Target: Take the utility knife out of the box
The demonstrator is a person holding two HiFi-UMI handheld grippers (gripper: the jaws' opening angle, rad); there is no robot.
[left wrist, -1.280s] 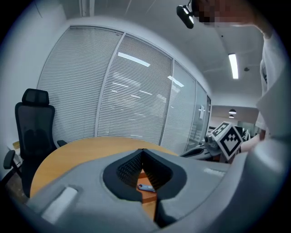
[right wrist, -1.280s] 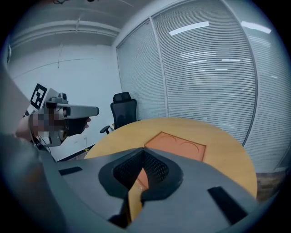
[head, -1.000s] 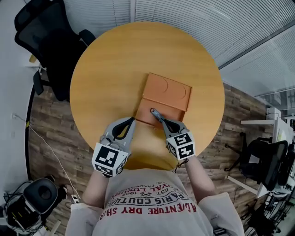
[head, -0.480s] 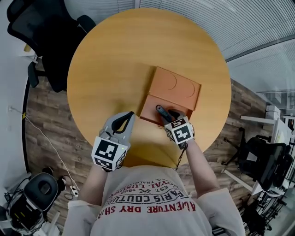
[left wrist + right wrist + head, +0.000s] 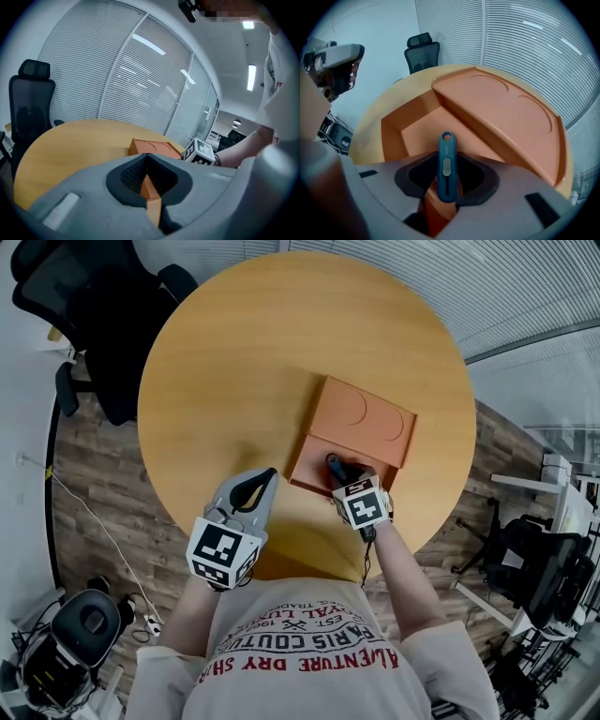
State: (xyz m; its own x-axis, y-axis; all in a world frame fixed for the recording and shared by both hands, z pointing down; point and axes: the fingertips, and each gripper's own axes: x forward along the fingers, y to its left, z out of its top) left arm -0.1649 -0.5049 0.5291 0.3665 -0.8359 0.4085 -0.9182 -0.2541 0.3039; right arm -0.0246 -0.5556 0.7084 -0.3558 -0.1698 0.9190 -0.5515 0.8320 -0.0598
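Well, from the head view I see the round wooden table [image 5: 234, 362] with the orange box [image 5: 370, 418] lying right of its centre. Its far part is a raised panel with two curved outlines, and its near part is an open compartment. The utility knife [image 5: 334, 464] lies in that compartment, a dark sliver poking out just beyond the right gripper [image 5: 347, 476], which points steeply down into the box with its marker cube uppermost. The left gripper [image 5: 267, 476] sits low over the bare table with its tip just beside the box's near left corner, though I cannot tell whether it touches. A black office chair [image 5: 84, 324] stands off the table's far left edge. Turning to the left gripper view, its jaws are drawn together to a thin seam with only a sliver of orange showing through, and nothing is held between them. Beyond them I see the box and the marker cube [image 5: 202, 152] of the other gripper beside it. Over in the right gripper view, the dark blue knife runs straight up the middle between the jaws, slider facing me and its holed end pointing towards the compartment's floor. The jaws are closing around it, but orange shows in the gap beside it, so the pads are not yet pressing on the handle.
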